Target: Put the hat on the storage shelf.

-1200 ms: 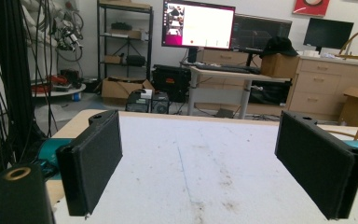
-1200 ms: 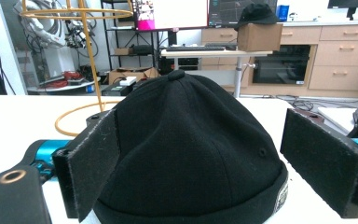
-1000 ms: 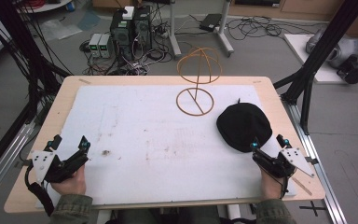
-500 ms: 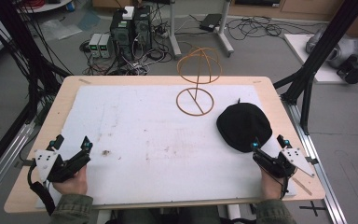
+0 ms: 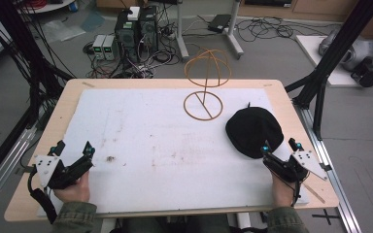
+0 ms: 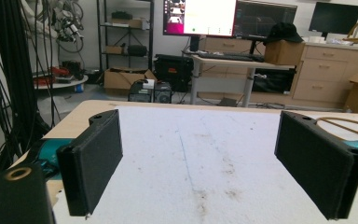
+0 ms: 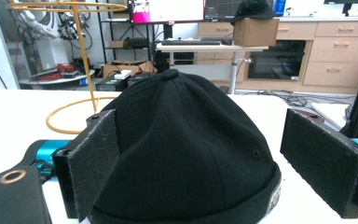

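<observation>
- Right gripper [image 5: 280, 147] sits at the near right edge of the table [image 5: 141, 83], held low in the person's hand, jaws spread wide and empty; aimed straight at the cap, so a grab looks like the next step.
- Right gripper view: the two black pads [image 7: 95, 156] flank the black cap [image 7: 182, 149] but are not closed on it; the left pad looks close to the fabric, contact cannot be told; the right pad stands clear.
- Left gripper [image 5: 73, 149] rests at the near left edge, jaws also released and holding nothing; it points across bare white mat [image 5: 145, 131], likely parked out of the way while the right side works.
- Left gripper view: pads [image 6: 93, 158] wide apart, just stained mat between them.
- Black cap in the high view [image 5: 254, 130]: lies crown-up on the right part of the mat, just beyond the right gripper, so reachable without a stretch.
- Further back, a yellow wire hat stand [image 5: 205, 82] stands upright at mid-table near the far edge, ring base on the mat, dome frame on top, empty; it is apart from the cap, to its far left. Judgement: the cap is meant to go on it, nothing started yet.
- Beyond the table: floor cables and computer boxes [image 5: 136, 29].
</observation>
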A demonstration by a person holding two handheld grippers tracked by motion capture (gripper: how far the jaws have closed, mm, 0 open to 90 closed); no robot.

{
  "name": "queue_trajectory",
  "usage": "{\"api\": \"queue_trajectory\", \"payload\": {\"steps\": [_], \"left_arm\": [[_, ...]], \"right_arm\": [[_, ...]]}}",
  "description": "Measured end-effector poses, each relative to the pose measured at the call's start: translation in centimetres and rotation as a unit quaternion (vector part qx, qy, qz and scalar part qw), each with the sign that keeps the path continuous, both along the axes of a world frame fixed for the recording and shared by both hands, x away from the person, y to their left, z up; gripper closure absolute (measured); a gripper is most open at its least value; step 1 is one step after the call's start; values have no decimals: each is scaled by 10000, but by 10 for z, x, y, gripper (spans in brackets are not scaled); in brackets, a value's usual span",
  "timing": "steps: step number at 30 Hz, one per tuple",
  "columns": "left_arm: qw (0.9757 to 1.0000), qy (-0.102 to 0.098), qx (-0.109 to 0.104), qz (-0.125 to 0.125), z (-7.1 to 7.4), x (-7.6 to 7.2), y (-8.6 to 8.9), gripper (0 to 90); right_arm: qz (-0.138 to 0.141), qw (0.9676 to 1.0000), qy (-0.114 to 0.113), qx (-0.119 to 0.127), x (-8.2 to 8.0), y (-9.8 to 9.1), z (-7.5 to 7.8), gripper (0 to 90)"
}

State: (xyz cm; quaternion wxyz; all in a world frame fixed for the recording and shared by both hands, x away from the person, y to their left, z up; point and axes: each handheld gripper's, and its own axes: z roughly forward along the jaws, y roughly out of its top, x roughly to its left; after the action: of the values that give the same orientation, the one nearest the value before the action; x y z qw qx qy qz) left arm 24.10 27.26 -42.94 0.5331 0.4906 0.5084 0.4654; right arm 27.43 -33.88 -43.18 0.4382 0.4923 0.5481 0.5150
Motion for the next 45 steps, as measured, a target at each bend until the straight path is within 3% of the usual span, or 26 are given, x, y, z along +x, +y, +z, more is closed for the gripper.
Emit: {"api": "queue_trajectory", "payload": {"steps": [17,26,33,38,45], "left_arm": [[9998,100,-136,85,0,-1,5,158],[9997,120,-158,123,0,-2,7,158],[9996,131,-183,139,0,-2,9,159],[9996,148,-191,148,-1,-2,9,159],[9996,162,-204,108,-1,-1,8,161]], "right_arm": [[273,9984,366,-343,20,9,13,112],[355,9973,513,-395,29,16,14,112],[350,9968,570,-436,37,22,15,112],[311,9957,608,-621,44,27,15,112],[237,9953,754,-552,55,30,13,112]]}}
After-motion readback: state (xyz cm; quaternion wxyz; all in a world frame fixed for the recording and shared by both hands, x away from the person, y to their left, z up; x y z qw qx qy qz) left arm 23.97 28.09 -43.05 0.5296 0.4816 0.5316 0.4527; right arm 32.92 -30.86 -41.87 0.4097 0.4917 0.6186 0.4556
